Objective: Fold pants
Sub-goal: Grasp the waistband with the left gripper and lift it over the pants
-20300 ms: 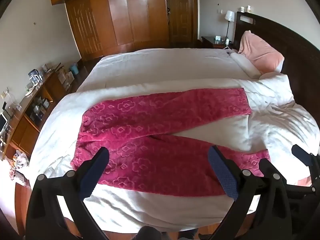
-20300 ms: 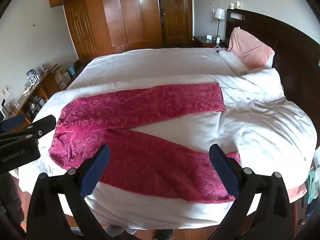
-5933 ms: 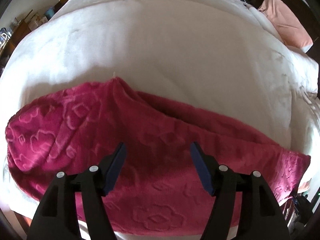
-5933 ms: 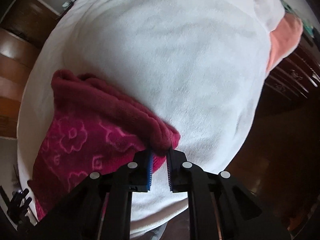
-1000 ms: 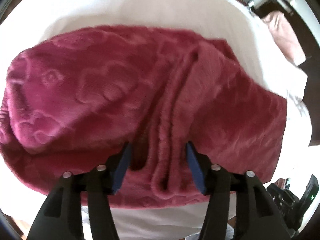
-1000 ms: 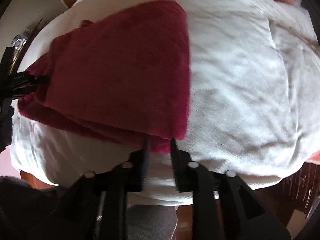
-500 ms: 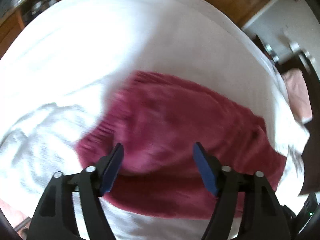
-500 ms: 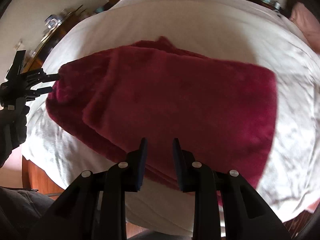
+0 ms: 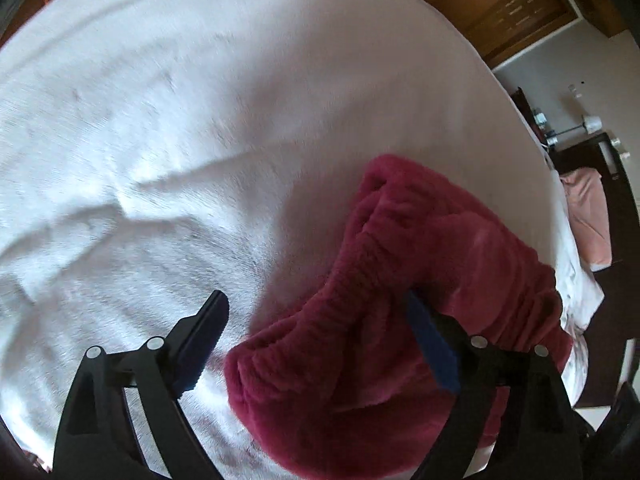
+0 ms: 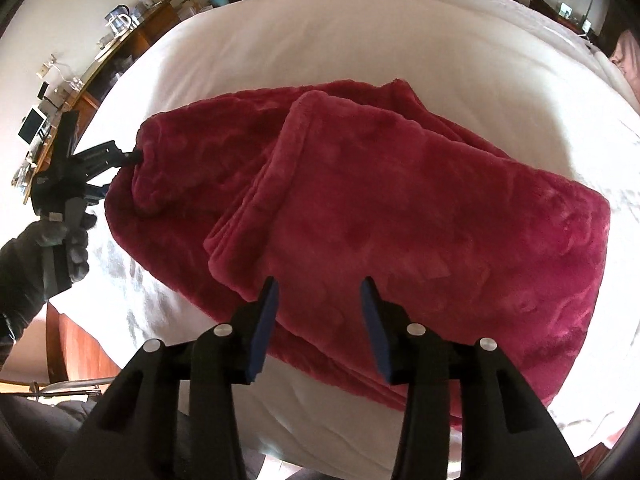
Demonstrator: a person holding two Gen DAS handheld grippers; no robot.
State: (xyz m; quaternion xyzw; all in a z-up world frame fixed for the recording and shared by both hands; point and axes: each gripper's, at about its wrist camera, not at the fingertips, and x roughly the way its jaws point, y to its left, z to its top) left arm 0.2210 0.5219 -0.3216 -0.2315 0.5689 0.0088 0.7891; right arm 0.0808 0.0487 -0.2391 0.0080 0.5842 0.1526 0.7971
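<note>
Left claw (image 9: 316,332) opening astride pants (image 9: 420,320) waistband; right claw (image 10: 318,312) opening, empty, gloved hand (image 10: 60,236) visible only there

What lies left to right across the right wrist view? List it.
Gloved hand → left gripper, at the pants' left edge → folded red pants → bare white bedding → pink pillow at the right edge.

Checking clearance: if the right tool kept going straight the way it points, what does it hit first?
Most likely the folded red pants: the right tool, its jaws opening with nothing pinched, points down at their near edge on the white bedding. Depth is unclear.
</note>
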